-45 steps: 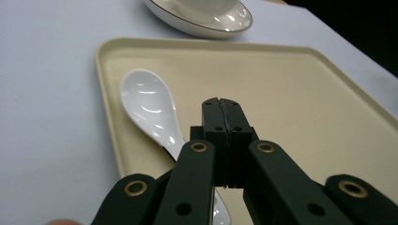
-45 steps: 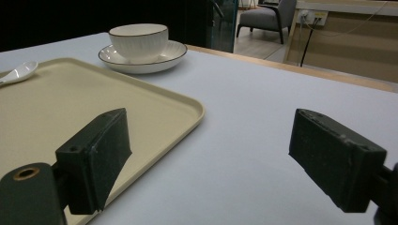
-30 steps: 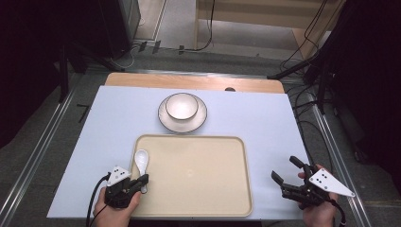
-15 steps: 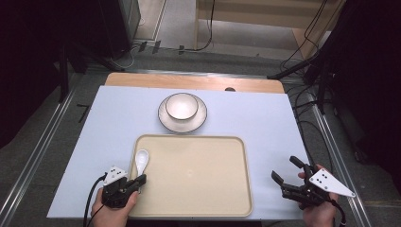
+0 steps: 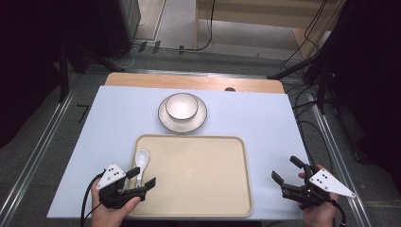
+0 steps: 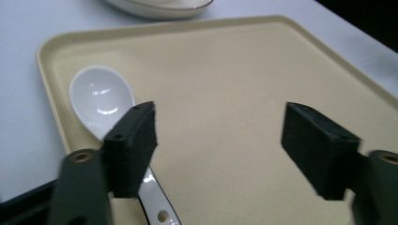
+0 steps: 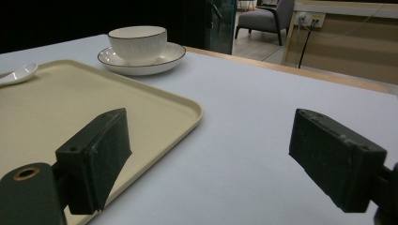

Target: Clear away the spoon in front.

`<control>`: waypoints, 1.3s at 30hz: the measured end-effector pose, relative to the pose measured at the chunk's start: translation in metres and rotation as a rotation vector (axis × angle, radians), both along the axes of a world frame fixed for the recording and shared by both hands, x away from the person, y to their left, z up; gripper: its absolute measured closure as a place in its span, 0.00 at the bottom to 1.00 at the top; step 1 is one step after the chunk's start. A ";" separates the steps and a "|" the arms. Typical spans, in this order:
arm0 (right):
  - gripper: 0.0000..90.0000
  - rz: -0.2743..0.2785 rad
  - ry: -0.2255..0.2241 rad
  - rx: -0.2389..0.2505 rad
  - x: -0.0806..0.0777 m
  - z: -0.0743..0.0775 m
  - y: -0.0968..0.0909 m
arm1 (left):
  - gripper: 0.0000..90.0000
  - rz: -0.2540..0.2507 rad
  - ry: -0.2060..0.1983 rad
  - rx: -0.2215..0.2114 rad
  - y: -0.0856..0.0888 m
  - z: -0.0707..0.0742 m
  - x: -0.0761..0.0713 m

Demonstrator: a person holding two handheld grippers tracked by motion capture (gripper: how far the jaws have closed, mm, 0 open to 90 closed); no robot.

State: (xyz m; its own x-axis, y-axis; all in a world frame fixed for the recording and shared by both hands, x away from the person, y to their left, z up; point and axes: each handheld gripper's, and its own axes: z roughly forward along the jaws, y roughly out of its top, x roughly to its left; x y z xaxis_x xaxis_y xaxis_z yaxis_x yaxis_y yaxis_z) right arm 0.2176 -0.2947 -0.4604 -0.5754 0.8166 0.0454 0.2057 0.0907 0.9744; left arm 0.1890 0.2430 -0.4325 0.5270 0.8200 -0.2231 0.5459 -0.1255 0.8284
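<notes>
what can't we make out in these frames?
- Spoon handle: left claw view, one pad covers its middle and the bottom edge cuts off its end.
- Bowl contents: right claw view, its wall hides the inside.
- Plate under the bowl: left claw view, cut off by the top edge.

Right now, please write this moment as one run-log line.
left tool: just opened, over spoon | spoon: on tray | right tool: open, empty

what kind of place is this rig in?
Probably a lab or office set up for recording: a table on metal rails with loose cables on the floor, and an armchair by a wall socket behind.
</notes>
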 end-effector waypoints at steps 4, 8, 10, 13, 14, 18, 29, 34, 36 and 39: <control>0.15 -0.001 0.002 0.000 0.000 0.000 0.000 | 0.09 -0.043 -0.057 0.005 0.006 0.007 -0.002; 0.14 -0.002 0.002 0.000 0.000 0.000 0.000 | 0.00 -0.067 -0.091 0.003 0.014 0.012 -0.002; 0.14 -0.002 0.002 0.000 0.000 0.000 0.000 | 0.00 -0.066 -0.102 0.013 0.019 0.014 -0.001; 0.14 -0.002 0.003 -0.002 -0.001 0.000 0.001 | 0.00 -0.059 -0.111 0.008 0.026 0.016 0.000; 0.15 -0.003 0.003 0.000 -0.001 0.000 0.001 | 0.00 -0.061 -0.112 0.000 0.028 0.016 0.000; 0.14 -0.004 0.005 0.002 -0.001 0.000 0.000 | 0.00 -0.075 -0.120 -0.002 0.035 0.018 0.001; 0.14 -0.005 0.007 0.000 -0.001 0.000 0.000 | 0.00 -0.060 -0.173 -0.031 0.055 0.024 0.003; 0.15 -0.007 0.009 0.002 -0.001 -0.001 0.000 | 0.00 -0.047 -0.184 -0.049 0.068 0.026 0.004; 0.14 -0.009 0.009 0.002 -0.001 -0.001 -0.001 | 0.00 -0.039 -0.191 -0.058 0.073 0.026 0.004; 0.14 -0.010 0.007 0.003 -0.001 -0.001 -0.001 | 0.00 -0.030 -0.202 -0.060 0.081 0.028 0.003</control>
State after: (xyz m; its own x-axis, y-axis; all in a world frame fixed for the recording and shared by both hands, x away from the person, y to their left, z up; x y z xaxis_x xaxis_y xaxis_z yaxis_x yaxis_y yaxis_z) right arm 0.2165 -0.2958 -0.4613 -0.5672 0.8220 0.0520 0.2137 0.0859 0.9731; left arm 0.1922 0.3240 -0.4044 0.5896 0.7920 -0.1587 0.3652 -0.0861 0.9270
